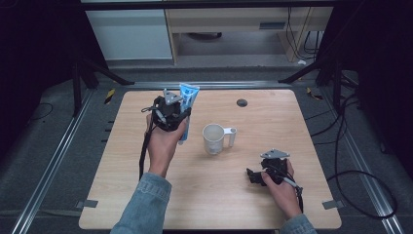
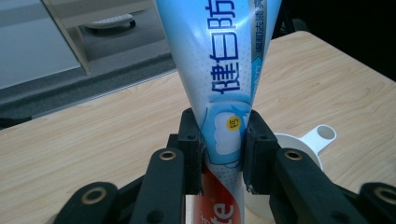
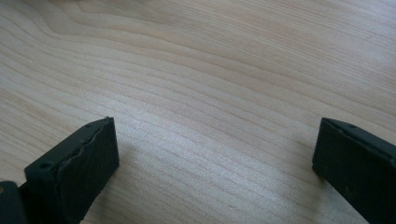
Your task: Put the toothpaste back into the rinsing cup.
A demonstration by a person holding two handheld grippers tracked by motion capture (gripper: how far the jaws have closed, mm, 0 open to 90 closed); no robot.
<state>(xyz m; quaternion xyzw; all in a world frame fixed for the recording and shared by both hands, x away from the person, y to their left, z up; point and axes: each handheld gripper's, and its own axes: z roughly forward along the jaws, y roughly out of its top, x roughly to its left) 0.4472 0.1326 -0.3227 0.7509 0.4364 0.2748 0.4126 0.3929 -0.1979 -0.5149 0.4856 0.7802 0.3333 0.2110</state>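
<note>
Holding a blue and white toothpaste tube [image 2: 224, 93] upright, the left gripper [image 2: 223, 140] has both jaws pinched tight on the tube's lower part, up above the wooden table [image 1: 272, 112] just left of the white cup [image 1: 213, 138]. That cup stands near the table's middle, handle pointing right. Over on the right, the right gripper [image 3: 215, 154] sits low over bare wood, jaws spread wide with nothing between them.
</note>
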